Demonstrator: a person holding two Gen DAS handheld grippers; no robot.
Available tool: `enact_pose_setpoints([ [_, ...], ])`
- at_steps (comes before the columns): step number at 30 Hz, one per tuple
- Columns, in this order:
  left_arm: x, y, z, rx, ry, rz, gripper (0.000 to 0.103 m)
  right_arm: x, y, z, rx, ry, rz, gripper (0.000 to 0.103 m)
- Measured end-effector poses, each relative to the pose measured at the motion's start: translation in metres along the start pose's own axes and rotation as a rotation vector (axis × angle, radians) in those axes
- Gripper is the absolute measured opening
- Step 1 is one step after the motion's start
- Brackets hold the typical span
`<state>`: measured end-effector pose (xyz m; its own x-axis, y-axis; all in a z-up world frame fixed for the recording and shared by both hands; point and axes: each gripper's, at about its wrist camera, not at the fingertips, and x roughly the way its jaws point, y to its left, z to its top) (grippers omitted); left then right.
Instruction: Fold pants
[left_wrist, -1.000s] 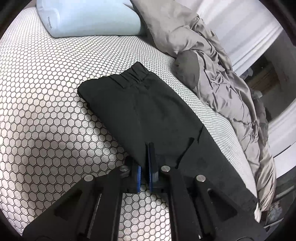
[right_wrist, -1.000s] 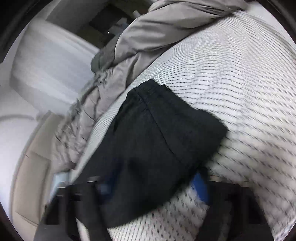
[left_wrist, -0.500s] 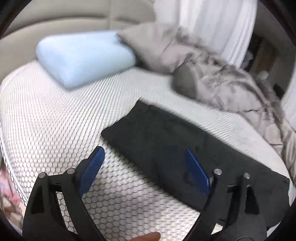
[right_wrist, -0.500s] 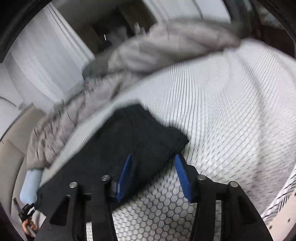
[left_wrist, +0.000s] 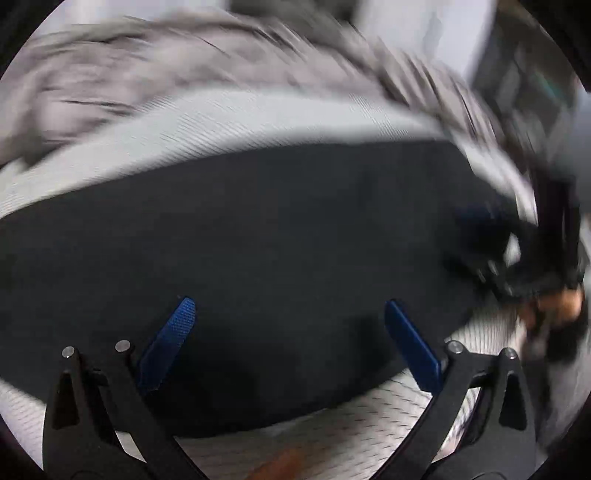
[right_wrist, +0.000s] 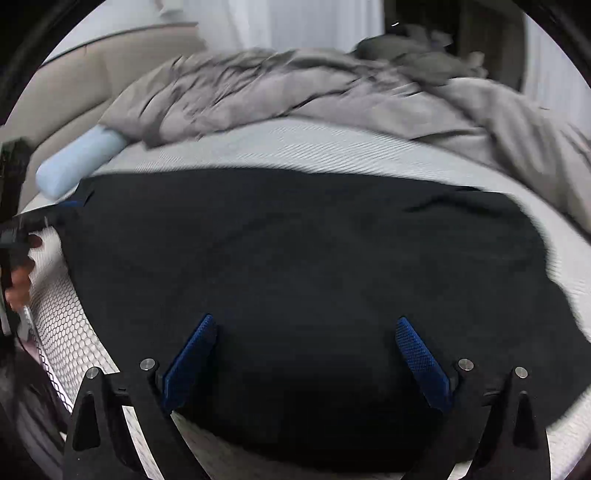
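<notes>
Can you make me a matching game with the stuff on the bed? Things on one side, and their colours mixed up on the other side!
Things:
1. pants
2. pillow
3. blanket
4. gripper pads

Colours:
a. grey
b. dark blue
c. black
d. pale blue

Pairs: 1-c, 2-d, 3-a, 4-b

The pants lie flat on the bed sheet with a honeycomb pattern. The left gripper and the right gripper are both open above them.
</notes>
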<state>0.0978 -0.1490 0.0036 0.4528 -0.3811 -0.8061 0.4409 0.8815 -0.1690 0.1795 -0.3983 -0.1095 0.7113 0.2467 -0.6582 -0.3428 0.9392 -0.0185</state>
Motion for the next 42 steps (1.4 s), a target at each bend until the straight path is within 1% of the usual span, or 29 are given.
enact_pose_setpoints([
  [1,0.012,-0.011,-0.003,0.046,0.042,0.037,0.102,0.006,0.006,-0.001,-0.024,0.018,0.003,0.099],
  [2,0.016,-0.015,-0.008,0.075,0.051,0.071,0.102,0.008,0.007,-0.003,-0.059,0.034,-0.017,0.099],
  [4,0.012,-0.008,-0.012,0.063,0.049,0.074,0.103,0.002,-0.003,-0.01,-0.076,0.042,-0.074,0.098],
  [5,0.009,-0.002,-0.016,0.05,0.049,0.072,0.103,-0.008,-0.025,-0.017,-0.05,0.034,-0.147,0.098],
  [6,0.004,0.008,-0.021,0.031,0.051,0.075,0.103,-0.017,-0.043,-0.021,-0.025,0.03,-0.198,0.098],
  [8,-0.001,0.025,-0.027,0.012,0.051,0.085,0.102,-0.036,-0.106,-0.04,0.128,0.023,-0.393,0.098],
  [9,-0.004,0.033,-0.029,-0.001,0.042,0.073,0.102,-0.046,-0.133,-0.052,0.223,0.017,-0.435,0.098],
  [10,-0.007,0.039,-0.029,-0.02,0.036,0.067,0.102,-0.053,-0.15,-0.059,0.303,0.009,-0.421,0.097],
  [11,-0.008,0.044,-0.026,-0.036,0.038,0.069,0.102,-0.061,-0.162,-0.065,0.361,-0.013,-0.379,0.097],
  [13,-0.015,0.052,-0.023,-0.062,0.023,0.064,0.102,-0.067,-0.155,-0.063,0.313,-0.037,-0.419,0.098],
  [14,-0.02,0.052,-0.021,-0.071,0.001,0.067,0.102,-0.07,-0.146,-0.06,0.276,-0.045,-0.447,0.098],
  [15,-0.027,0.056,-0.014,-0.08,-0.034,0.074,0.102,-0.075,-0.136,-0.055,0.25,-0.063,-0.453,0.098],
  [17,-0.032,0.048,-0.005,-0.083,-0.088,0.093,0.102,-0.083,-0.113,-0.043,0.209,-0.108,-0.409,0.098],
  [19,-0.021,0.038,0.009,-0.068,-0.101,0.107,0.102,-0.081,-0.093,-0.028,0.159,-0.131,-0.354,0.098],
  [20,-0.01,0.03,0.019,-0.042,-0.091,0.101,0.102,-0.075,-0.083,-0.019,0.139,-0.128,-0.33,0.098],
  [23,0.024,0.007,0.05,0.054,-0.043,0.081,0.102,-0.043,-0.052,0.005,0.062,-0.056,-0.238,0.098],
  [24,0.034,0.003,0.054,0.073,-0.024,0.08,0.102,-0.027,-0.044,0.016,0.031,-0.029,-0.2,0.098],
  [26,0.055,0.006,0.06,0.068,0.053,0.107,0.102,-0.004,-0.041,0.026,0.016,0.022,-0.142,0.098],
  [27,0.062,0.012,0.062,0.053,0.074,0.12,0.102,0.013,-0.046,0.033,0.007,0.068,-0.149,0.098],
  [28,0.064,0.022,0.06,0.033,0.09,0.129,0.102,0.021,-0.045,0.031,-0.004,0.086,-0.179,0.098],
  [30,0.059,0.05,0.054,-0.01,0.095,0.143,0.102,0.018,-0.064,0.026,-0.003,0.092,-0.272,0.098],
  [32,0.048,0.079,0.046,-0.038,0.082,0.196,0.102,0.005,-0.097,0.015,0.063,0.088,-0.407,0.099],
  [34,0.039,0.11,0.035,-0.099,0.07,0.253,0.103,-0.006,-0.132,0.002,0.141,0.08,-0.531,0.098],
  [35,0.035,0.124,0.03,-0.14,0.062,0.257,0.103,-0.009,-0.141,-0.002,0.157,0.077,-0.583,0.099],
  [36,0.029,0.134,0.026,-0.172,0.044,0.246,0.102,-0.015,-0.151,-0.006,0.175,0.061,-0.6,0.099],
  [38,0.02,0.139,0.024,-0.182,0.024,0.248,0.102,-0.018,-0.15,-0.003,0.184,0.04,-0.583,0.099],
  [40,0.01,0.134,0.027,-0.178,-0.008,0.258,0.102,-0.024,-0.139,0.003,0.147,0.03,-0.612,0.099],
  [41,0.005,0.127,0.031,-0.172,-0.038,0.24,0.102,-0.028,-0.133,0.008,0.138,0.019,-0.619,0.099],
  [42,0.005,0.118,0.038,-0.164,-0.053,0.222,0.102,-0.032,-0.126,0.015,0.134,-0.008,-0.598,0.099],
])
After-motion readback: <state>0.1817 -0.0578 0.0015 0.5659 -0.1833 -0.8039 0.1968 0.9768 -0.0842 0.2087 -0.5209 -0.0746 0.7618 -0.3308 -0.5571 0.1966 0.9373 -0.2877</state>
